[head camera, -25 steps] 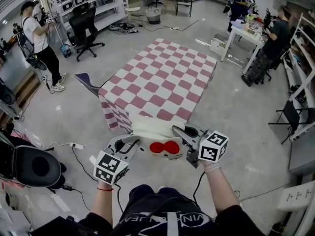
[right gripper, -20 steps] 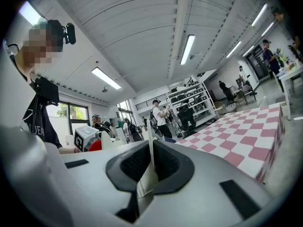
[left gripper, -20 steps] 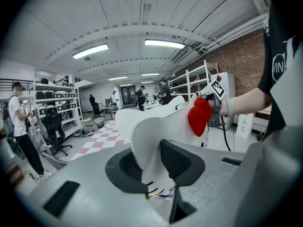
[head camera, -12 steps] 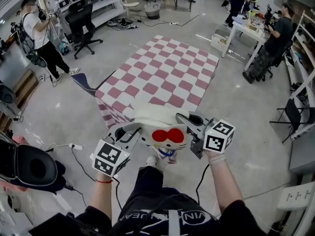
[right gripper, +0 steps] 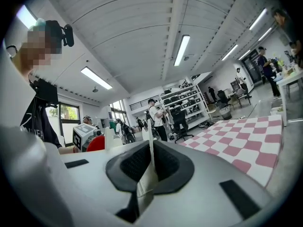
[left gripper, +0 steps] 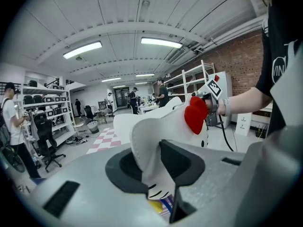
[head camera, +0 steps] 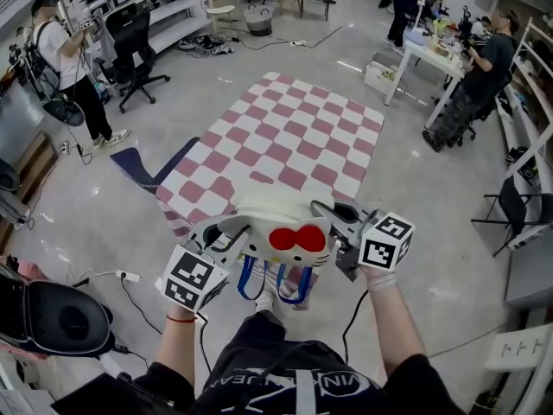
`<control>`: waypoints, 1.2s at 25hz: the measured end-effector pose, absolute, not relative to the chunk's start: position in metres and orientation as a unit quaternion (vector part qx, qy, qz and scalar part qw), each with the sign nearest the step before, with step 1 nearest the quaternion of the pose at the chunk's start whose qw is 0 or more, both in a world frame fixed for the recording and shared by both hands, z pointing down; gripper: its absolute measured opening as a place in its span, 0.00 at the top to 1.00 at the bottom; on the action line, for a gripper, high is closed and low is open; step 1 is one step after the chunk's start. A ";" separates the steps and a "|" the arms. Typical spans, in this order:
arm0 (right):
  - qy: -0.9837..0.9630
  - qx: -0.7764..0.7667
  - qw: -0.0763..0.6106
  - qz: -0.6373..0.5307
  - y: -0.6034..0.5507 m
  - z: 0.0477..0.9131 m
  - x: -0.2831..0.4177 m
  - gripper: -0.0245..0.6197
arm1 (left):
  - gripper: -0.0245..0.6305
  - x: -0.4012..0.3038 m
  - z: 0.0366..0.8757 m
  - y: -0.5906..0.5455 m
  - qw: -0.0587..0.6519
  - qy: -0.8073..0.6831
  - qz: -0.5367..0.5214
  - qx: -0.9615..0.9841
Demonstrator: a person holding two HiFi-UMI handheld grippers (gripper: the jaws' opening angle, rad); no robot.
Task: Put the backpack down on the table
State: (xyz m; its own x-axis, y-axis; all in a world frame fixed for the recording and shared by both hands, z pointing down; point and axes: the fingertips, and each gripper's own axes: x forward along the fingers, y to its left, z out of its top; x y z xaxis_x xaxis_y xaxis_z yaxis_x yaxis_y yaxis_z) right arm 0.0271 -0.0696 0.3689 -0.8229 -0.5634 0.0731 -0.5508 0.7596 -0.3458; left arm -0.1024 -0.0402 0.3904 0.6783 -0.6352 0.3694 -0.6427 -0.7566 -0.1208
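The backpack point(head camera: 288, 230) is white and cat-shaped with a red bow point(head camera: 299, 238). It hangs between my two grippers in the head view, over the near edge of the pink-and-white checked table point(head camera: 289, 137). Blue straps point(head camera: 276, 281) dangle beneath it. My left gripper point(head camera: 226, 232) is shut on its thick white left edge point(left gripper: 147, 148), with the bow point(left gripper: 195, 115) just beyond. My right gripper point(head camera: 333, 221) is shut on a thin white edge of the backpack point(right gripper: 150, 167). The table point(right gripper: 248, 143) lies ahead to the right in the right gripper view.
A dark mat point(head camera: 143, 164) lies on the floor left of the table. A black round seat point(head camera: 56, 296) and a cable point(head camera: 121, 277) sit at lower left. A person point(head camera: 60, 59), office chairs and shelves stand far left; a white desk point(head camera: 428, 54) with people stands far right.
Both grippers have carried the backpack forward and slightly up, from in front of the table to over its near edge. The blue straps now hang in view below it.
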 end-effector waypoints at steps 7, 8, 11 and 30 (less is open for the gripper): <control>0.932 -0.313 0.020 -0.183 -0.114 0.369 0.030 0.95 | 0.81 -0.100 0.387 -0.088 0.007 -0.337 0.198 0.920; 0.930 -0.317 0.019 -0.184 -0.124 0.370 0.030 0.95 | 0.81 -0.100 0.388 -0.098 0.007 -0.334 0.198 0.922; 0.926 -0.327 0.019 -0.189 -0.154 0.373 0.032 0.95 | 0.81 -0.099 0.389 -0.130 0.008 -0.325 0.199 0.925; 0.903 -0.381 0.000 -0.197 -0.271 0.420 0.059 0.95 | 0.81 -0.073 0.439 -0.254 0.032 -0.305 0.197 0.931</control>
State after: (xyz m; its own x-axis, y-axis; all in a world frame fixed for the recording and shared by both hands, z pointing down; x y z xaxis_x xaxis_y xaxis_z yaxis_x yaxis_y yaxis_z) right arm 0.0585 -0.2707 0.4196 -0.7103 -0.6876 0.1503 -0.6877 0.6325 -0.3565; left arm -0.0734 -0.2538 0.4393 0.7366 -0.5552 0.3862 -0.5806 -0.8120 -0.0599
